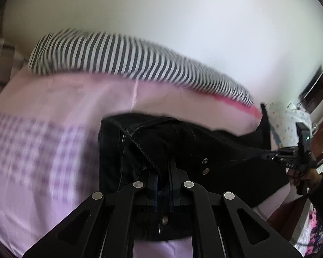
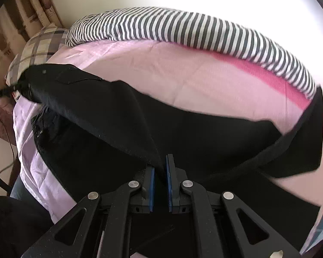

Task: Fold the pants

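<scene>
Right now both grippers, left (image 1: 162, 172) & right (image 2: 160, 169), are pinching the black pants (image 2: 122, 116) tight, fabric stretching lengthwise btwn them over the pink bed sheet (image 2: 183, 75).

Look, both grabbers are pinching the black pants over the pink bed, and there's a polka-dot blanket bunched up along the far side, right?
Nearly. The left gripper and right gripper are both shut on the black pants above the pink sheet. But the bunched blanket along the far side is striped dark grey and white, not polka-dot. The right wrist view shows the stripes most clearly.
</scene>
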`<state>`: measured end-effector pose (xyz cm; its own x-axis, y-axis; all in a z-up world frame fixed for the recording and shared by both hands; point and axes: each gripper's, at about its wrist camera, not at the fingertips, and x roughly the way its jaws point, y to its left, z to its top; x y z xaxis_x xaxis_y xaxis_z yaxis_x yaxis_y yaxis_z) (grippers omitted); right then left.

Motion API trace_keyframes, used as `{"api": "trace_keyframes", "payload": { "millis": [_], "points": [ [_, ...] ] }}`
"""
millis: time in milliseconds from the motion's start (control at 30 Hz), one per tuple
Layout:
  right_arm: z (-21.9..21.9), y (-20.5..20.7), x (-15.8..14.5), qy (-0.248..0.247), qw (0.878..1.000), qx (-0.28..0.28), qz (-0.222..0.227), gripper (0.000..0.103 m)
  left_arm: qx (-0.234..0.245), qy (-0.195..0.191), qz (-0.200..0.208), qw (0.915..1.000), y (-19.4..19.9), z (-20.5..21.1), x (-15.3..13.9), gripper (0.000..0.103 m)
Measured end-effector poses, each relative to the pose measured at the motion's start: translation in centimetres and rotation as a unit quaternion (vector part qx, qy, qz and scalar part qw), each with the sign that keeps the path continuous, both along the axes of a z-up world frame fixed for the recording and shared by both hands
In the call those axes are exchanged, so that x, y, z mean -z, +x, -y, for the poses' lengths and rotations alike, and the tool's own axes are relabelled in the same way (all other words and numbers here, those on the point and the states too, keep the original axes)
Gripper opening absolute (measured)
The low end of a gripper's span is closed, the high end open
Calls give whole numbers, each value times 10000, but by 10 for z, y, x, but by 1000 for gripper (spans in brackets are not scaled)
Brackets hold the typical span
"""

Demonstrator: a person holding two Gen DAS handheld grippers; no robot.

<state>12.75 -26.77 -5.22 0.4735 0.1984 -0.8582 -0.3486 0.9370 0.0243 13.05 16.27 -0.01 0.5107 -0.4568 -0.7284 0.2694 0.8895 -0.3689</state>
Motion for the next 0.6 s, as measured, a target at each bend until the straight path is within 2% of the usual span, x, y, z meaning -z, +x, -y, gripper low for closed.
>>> {"api": "trace_keyframes", "payload": {
  "millis": [133,333,600],
  "points": [
    [1,-10,12,79,9999,106,-64,8,-121,146,-374,9991,-18,6,21,8],
    [1,-25,23,61,9998,122,-145,8,-201,330,-562,9977,-34,10,40,10],
    [3,-32,36,96,9992,355,-149,11,-168,415,-760,9961,-50,5,35,26]
  ]
}}
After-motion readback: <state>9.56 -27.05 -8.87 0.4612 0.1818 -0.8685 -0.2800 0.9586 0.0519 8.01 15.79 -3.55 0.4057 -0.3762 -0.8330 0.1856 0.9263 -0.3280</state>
